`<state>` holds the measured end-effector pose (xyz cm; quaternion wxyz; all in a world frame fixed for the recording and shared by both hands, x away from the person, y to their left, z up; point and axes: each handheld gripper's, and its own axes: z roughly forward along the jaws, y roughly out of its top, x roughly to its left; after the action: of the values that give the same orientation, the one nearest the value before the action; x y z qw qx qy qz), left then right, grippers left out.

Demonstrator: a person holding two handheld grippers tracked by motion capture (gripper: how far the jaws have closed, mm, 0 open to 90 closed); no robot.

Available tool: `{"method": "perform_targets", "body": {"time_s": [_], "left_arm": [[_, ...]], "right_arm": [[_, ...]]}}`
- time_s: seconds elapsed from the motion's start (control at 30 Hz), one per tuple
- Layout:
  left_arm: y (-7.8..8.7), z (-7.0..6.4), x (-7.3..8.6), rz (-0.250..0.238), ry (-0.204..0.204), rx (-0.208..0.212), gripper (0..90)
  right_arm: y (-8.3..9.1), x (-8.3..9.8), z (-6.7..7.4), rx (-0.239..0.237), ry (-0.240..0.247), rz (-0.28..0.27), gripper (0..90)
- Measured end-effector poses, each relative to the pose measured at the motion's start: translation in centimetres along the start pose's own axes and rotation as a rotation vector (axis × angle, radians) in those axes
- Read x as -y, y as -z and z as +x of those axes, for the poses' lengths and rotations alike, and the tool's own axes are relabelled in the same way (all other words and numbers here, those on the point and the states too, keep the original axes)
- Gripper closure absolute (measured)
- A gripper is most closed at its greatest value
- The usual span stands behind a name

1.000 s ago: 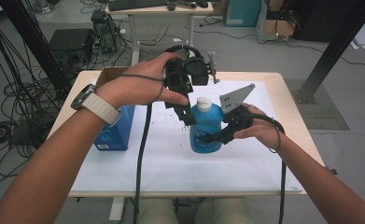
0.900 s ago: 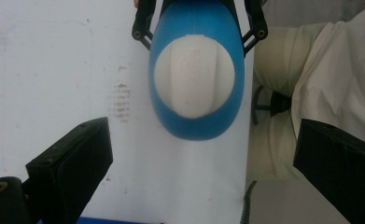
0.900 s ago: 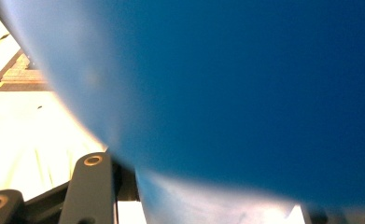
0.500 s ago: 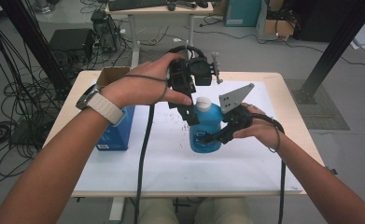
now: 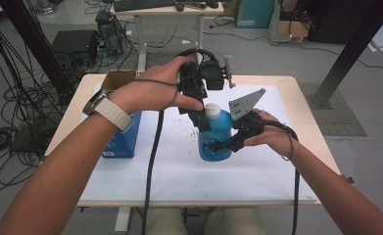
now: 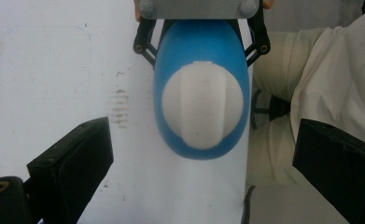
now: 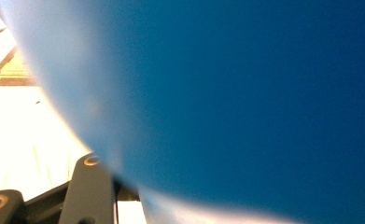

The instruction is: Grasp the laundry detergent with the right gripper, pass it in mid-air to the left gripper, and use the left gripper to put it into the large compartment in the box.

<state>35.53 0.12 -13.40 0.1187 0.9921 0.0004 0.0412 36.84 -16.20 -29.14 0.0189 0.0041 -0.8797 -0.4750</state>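
Evidently the work in hand was opening the blue bottle [image 5: 213, 139], which stood upright near the middle of the counter [image 5: 277, 83] on a white sheet [image 5: 179, 171]. The right gripper [image 5: 223, 145] came in from about three o'clock and was clenched on the bottle's lower body, its jaws bracing it from the side; that hold looked meant to keep the bottle from turning or tipping while the top was worked. In the right gripper view the blue wall [image 7: 245, 102] sat pressed right up against the camera, which fits a tight clamp. The left gripper [image 5: 204, 121] hung over the bottle from about eleven o'clock, pointing down at the white cap [image 5: 212, 108]. In the left gripper view its two black jaws stood wide apart, one at either side of the cap [image 6: 202, 105] and clear of it, so it was released and holding nothing, probably lined up to close on the cap and twist. A blue box [image 5: 123, 139] stood at about nine o'clock from the bottle, near the counter's left edge and well apart from the work. The bottle's label [image 5: 211, 144] carried some white print, and the box had small markings low on its face, but none of it was sharp enough to read, so no brand could be made out.
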Motion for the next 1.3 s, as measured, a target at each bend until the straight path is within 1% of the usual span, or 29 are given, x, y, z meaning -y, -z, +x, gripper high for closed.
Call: {"method": "perform_targets", "body": {"time_s": [0.4,0.53,0.8,0.97,1.3], "left_arm": [[0.01,-0.02,-0.01,-0.002,0.003,-0.001,5.4],[-0.01,0.00,-0.07,0.001,0.001,0.002,5.5],[-0.05,0.04,-0.06,-0.003,0.000,0.001,5.5],[-0.05,0.04,0.03,-0.003,0.005,0.002,5.5],[-0.09,0.00,-0.06,-0.005,0.003,0.003,5.5]], "right_arm": [[-0.06,-0.04,0.00,-0.001,0.007,-0.004,42.6],[-0.04,-0.04,-0.01,0.001,-0.001,-0.002,42.6],[-0.17,-0.02,-0.12,-0.002,0.004,-0.001,42.6],[-0.17,-0.02,-0.10,-0.002,-0.005,0.002,42.6],[-0.15,-0.02,-0.08,-0.001,-0.006,0.003,42.6]]}}
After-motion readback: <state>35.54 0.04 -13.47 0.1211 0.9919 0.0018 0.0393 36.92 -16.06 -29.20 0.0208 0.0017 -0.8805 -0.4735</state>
